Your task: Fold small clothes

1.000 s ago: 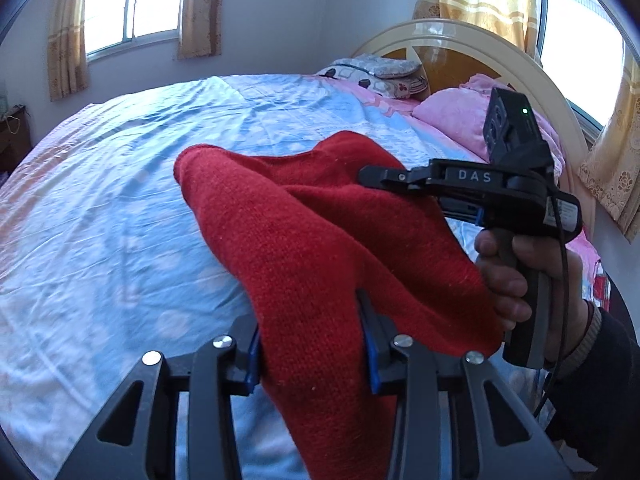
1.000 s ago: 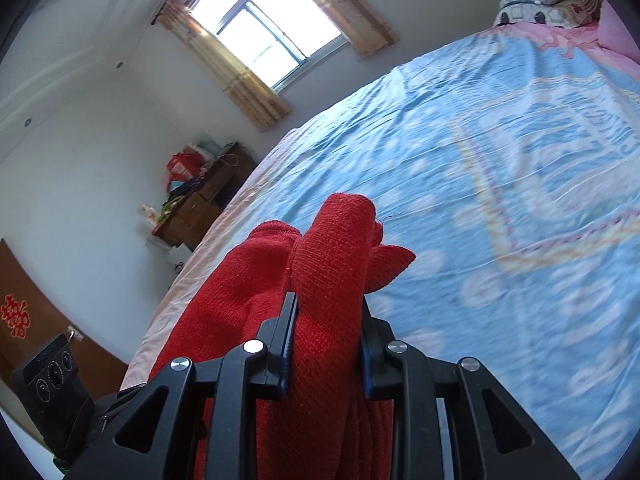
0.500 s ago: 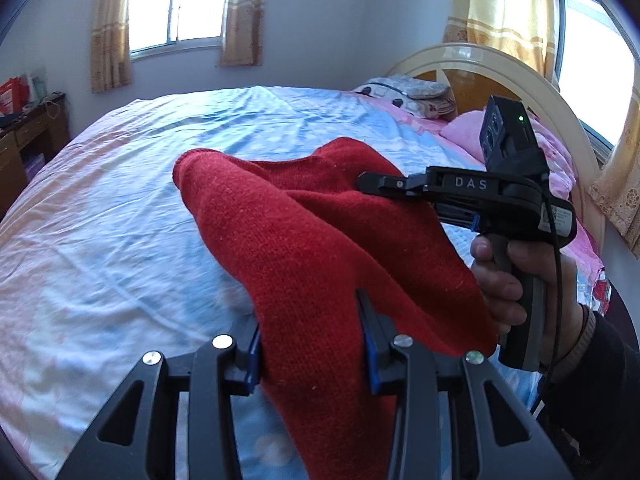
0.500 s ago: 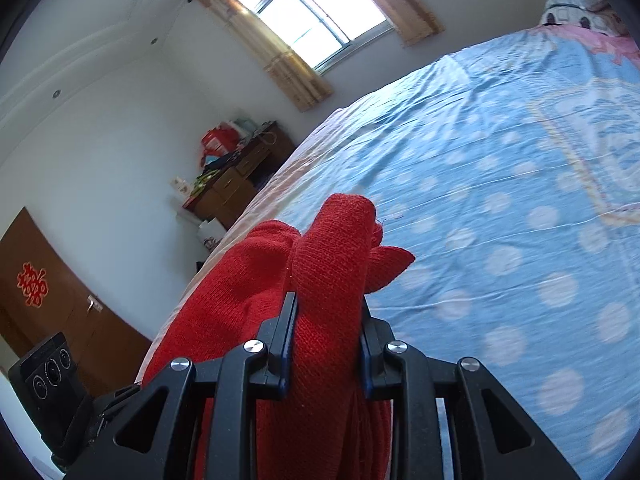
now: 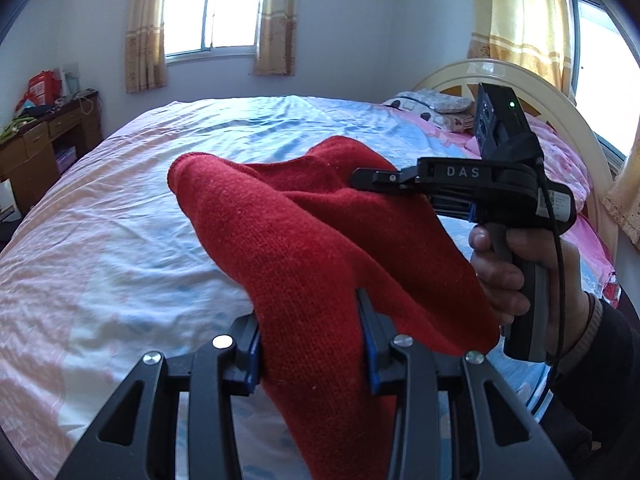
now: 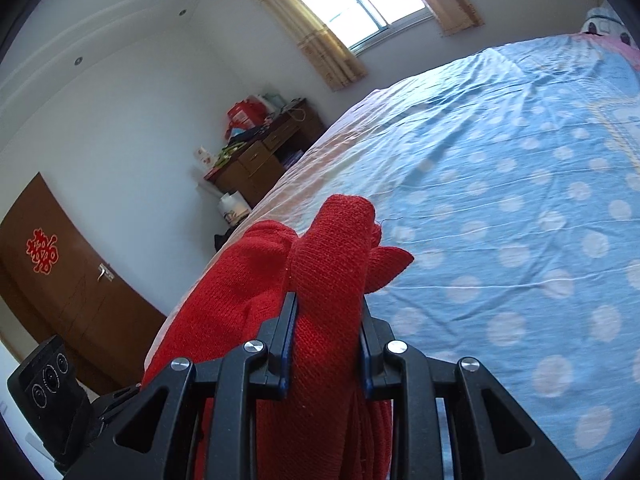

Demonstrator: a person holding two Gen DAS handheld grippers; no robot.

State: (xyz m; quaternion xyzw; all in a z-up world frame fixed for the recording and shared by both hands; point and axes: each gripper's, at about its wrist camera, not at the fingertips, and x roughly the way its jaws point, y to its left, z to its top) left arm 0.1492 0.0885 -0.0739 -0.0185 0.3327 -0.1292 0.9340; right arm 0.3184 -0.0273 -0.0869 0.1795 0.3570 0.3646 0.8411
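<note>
Above the near edge of the bed, listed from closest to farthest:

Left gripper (image 5: 310,336): fingers narrowed onto a thick bunch of the red knit garment (image 5: 312,248), cloth filling the gap between the blue pads.

Right gripper (image 6: 326,340): likewise clamped on a rolled fold of the same garment (image 6: 320,280), a small pointed flap sticking out to its right.

Right hand (image 5: 516,276): wrapped round the grip of the right tool, seen from the left wrist view, dark sleeve and a wristband at the cuff.

Garment, position: held in the air between the two tools, sagging in a loose hump, one rounded end pointing away over the bed; it looks clear of the sheet, though its hanging lower end runs out of view.

Bed sheet (image 5: 120,240): blue with pale dots, pink toward the borders, wrinkled, bare beneath the garment.

Pillows (image 5: 436,110): at the headboard (image 5: 540,88), far right.

Wooden desk (image 6: 264,156): against the far wall, cluttered on top.

Windows (image 5: 212,8): curtained, bright.

Step in hand, as judged: garment picked up and carried, not yet spread or creased.

Next move calls for: lowering it onto the open sheet and drawing the two grips apart so the knit lies flat before any fold.
</note>
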